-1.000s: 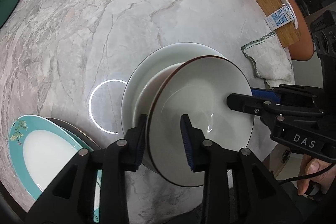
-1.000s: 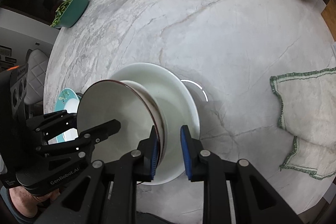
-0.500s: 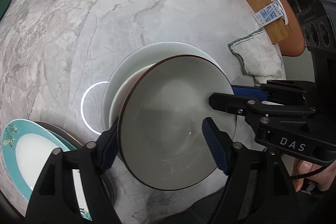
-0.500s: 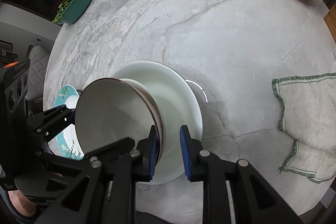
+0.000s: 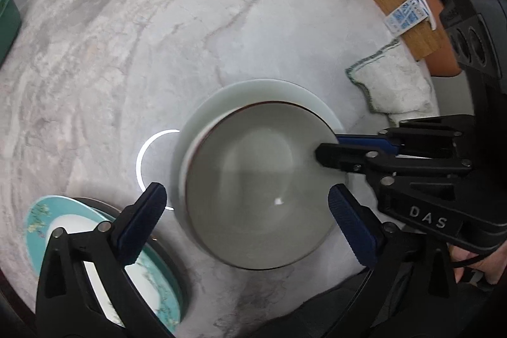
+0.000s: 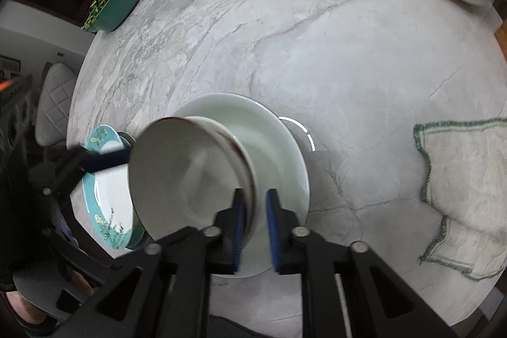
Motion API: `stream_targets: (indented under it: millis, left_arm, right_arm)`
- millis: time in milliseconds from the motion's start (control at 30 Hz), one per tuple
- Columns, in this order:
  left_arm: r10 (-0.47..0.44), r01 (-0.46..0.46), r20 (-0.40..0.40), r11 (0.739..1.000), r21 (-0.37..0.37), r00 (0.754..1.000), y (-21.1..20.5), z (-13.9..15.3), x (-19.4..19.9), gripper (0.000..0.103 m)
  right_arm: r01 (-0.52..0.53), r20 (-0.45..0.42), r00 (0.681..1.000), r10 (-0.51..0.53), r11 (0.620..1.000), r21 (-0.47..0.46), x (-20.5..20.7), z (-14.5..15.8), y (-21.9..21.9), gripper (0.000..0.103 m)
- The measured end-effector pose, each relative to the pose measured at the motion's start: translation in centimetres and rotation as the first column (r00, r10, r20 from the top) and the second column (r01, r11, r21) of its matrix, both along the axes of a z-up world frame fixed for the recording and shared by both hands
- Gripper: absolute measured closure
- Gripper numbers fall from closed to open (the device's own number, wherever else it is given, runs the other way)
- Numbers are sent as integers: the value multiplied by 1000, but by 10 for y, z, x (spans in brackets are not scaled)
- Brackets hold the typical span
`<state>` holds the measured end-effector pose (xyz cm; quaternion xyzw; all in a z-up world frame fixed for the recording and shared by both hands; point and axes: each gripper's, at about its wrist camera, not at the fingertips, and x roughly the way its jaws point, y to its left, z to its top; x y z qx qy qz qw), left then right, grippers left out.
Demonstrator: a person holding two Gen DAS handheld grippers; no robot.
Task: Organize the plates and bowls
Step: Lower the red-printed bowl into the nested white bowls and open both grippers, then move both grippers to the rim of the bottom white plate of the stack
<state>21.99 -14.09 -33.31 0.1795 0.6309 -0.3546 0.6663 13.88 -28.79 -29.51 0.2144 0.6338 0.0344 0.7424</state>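
Bowl [image 5: 259, 189]: pale grey-white inside, dark brown rim line; tilted above a large white plate [image 5: 253, 91]. Whether its base touches the plate cannot be told. In the right wrist view the bowl [image 6: 187, 176] leans to the left, its wall passing between the two blue pads.

White plate [image 6: 279, 154]: flat on the desk, partly covered by the bowl.

Right tool [image 6: 255, 227]: fingers nearly together, clamped on the bowl's rim wall, one pad inside and one outside. Seen from the left wrist, it reaches in from the right, its tip on the bowl's right edge.

Left tool [image 5: 244, 220]: fingers spread wide, one on each side of the bowl, gripping nothing; pads appear clear of the rim.

Teal plate [image 5: 95, 258]: floral border, white centre; lies on a dark plate at the near-left edge of the desk, beside the white plate and apart from it.

Desk [image 6: 317, 37]: round, grey-veined marble top.

Cloth [image 6: 469, 198]: cream with green stitched edge, crumpled, right of the white plate, well apart.

Green planter [image 6: 117, 5]: leafy, at the far-left rim of the desk.

Curved white ring of light [image 5: 149, 160]: on the desk just left of the white plate.
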Motion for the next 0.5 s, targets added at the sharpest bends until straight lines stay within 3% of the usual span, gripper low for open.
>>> stream_targets:
  millis: [200, 367, 433, 500]
  left_arm:
    - [43, -43, -11, 999, -10, 999, 9, 3, 10, 0]
    - [92, -93, -20, 995, -34, 996, 24, 17, 22, 0]
    - [133, -135, -38, 989, -53, 990, 34, 23, 28, 0]
    - [194, -199, -57, 976, -91, 979, 49, 31, 35, 0]
  right_arm:
    - [-3, -3, 1000, 3, 1000, -2, 4, 2, -3, 91]
    - [17, 11, 1000, -18, 997, 73, 1, 12, -11, 80]
    - [16, 62, 998, -23, 993, 115, -3, 28, -16, 43]
    - [8, 135, 991, -23, 994, 109, -8, 47, -22, 22]
